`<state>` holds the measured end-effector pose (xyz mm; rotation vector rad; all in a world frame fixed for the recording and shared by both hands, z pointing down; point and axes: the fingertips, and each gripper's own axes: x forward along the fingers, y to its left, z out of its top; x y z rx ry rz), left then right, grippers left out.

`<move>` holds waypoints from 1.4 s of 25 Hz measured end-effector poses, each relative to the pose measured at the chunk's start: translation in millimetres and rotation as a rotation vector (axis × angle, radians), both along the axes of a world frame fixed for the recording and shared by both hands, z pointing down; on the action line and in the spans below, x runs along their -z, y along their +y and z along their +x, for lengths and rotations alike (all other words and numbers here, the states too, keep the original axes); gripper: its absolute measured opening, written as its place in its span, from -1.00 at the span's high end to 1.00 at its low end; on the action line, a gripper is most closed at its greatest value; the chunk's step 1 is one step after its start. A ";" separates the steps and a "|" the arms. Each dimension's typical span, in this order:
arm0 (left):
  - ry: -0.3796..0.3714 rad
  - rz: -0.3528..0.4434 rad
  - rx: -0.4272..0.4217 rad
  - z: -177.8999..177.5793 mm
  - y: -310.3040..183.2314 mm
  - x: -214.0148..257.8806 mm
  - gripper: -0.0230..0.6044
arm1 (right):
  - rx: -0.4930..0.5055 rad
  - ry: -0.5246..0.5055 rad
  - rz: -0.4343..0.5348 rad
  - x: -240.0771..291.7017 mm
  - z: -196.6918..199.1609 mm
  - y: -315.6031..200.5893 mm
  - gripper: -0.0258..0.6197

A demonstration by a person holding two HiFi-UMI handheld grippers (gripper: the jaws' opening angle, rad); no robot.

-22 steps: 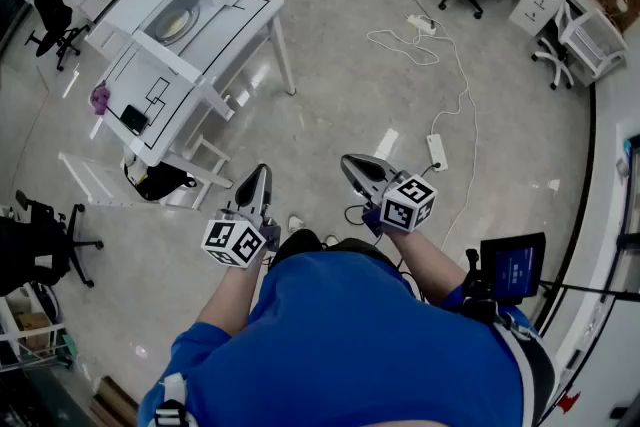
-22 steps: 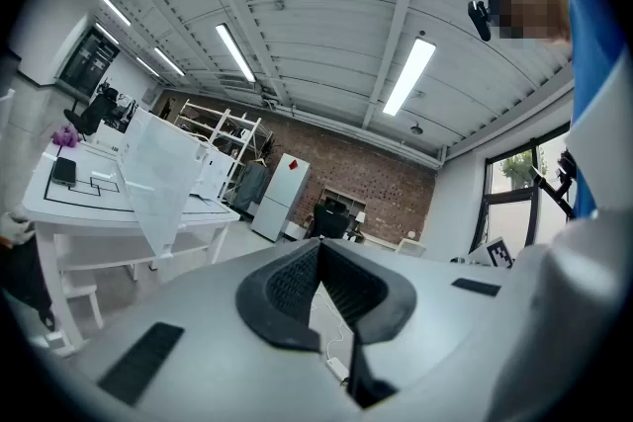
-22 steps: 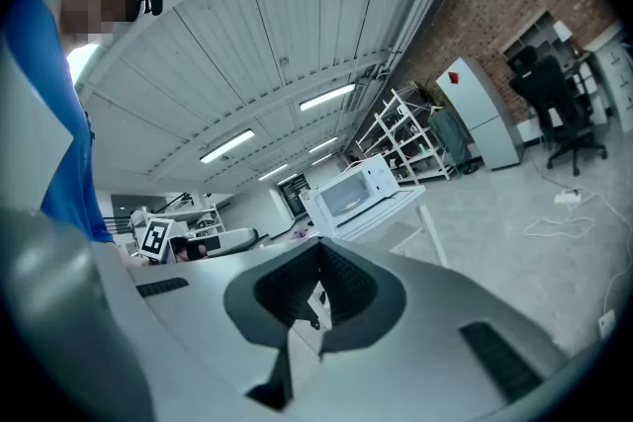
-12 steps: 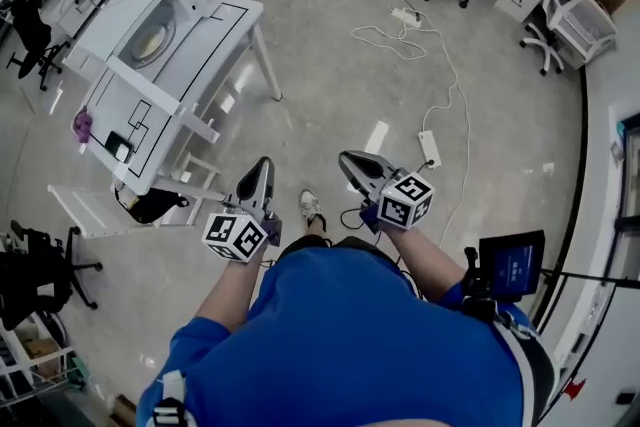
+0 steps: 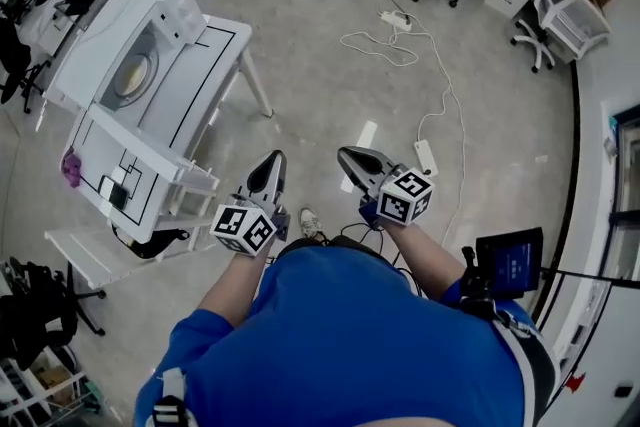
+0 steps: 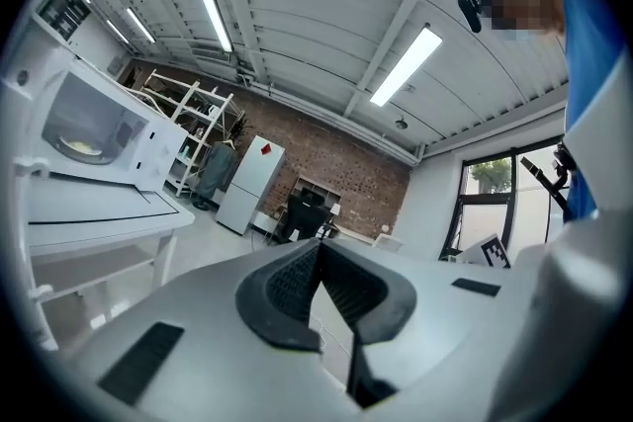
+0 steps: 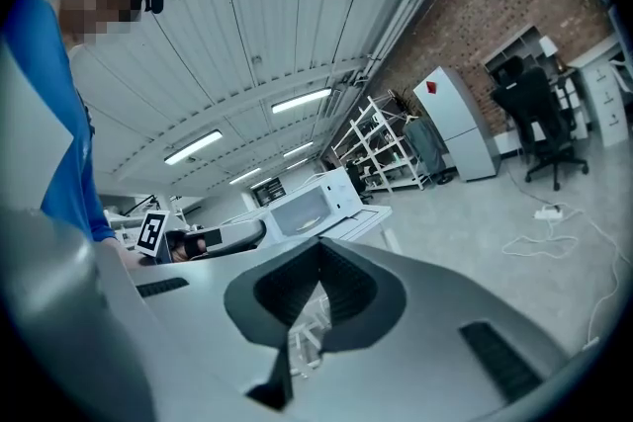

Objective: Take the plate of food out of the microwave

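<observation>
**Head view: left gripper (image 5: 273, 160) and right gripper (image 5: 346, 155) both closed, plate of food (image 5: 132, 75) inside the microwave (image 5: 110, 35) at upper left**

The grey floor (image 5: 330, 85) fills most of the frame. The person (image 5: 340, 335), in a blue top, takes up the bottom, with both forearms reaching up toward the centre. At the upper left stands a white worktop (image 5: 205, 75) marked with black lines, and the white microwave sits on it. The plate of food is inside the microwave and shows as a pale yellowish disc through the door window.

The two grippers sit side by side at the centre of the frame, over the floor. The left one is nearer the worktop, and both are apart from the microwave. In the left gripper view the jaws of the left gripper (image 6: 318, 257) are pressed together tip to tip, with nothing between them. The microwave (image 6: 94, 128) lies at the left edge there, and the plate of food (image 6: 84, 149) is low behind its window. In the right gripper view the jaws of the right gripper (image 7: 318, 252) are likewise pressed together. The microwave (image 7: 307, 203) stands just above them near the centre.

On the floor right of centre lie a white cable (image 5: 400, 45) and a power strip (image 5: 425, 155). A small purple thing (image 5: 70, 167) rests at the worktop's lower-left end.
</observation>
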<state>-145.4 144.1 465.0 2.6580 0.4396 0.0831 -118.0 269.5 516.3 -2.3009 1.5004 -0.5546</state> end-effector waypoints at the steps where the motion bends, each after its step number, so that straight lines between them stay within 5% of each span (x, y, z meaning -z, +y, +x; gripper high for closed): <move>1: 0.002 0.001 -0.012 10.2 -1.7 0.2 0.89 | -0.004 0.003 -0.001 1.1 8.5 -5.0 0.94; 10: 0.022 -0.018 -0.087 75.1 -11.5 1.8 0.89 | -0.048 0.020 -0.024 8.5 60.9 -30.2 0.94; 18: 0.022 -0.028 -0.038 108.6 -31.6 2.3 0.89 | -0.001 0.013 -0.032 7.4 96.8 -52.9 0.94; 27: 0.029 -0.002 0.143 167.4 -79.9 7.2 0.89 | 0.179 0.034 -0.006 13.0 176.8 -111.1 0.94; 35: 0.013 0.036 0.415 203.3 -146.0 7.3 0.89 | 0.384 0.040 0.014 16.9 235.4 -163.8 0.94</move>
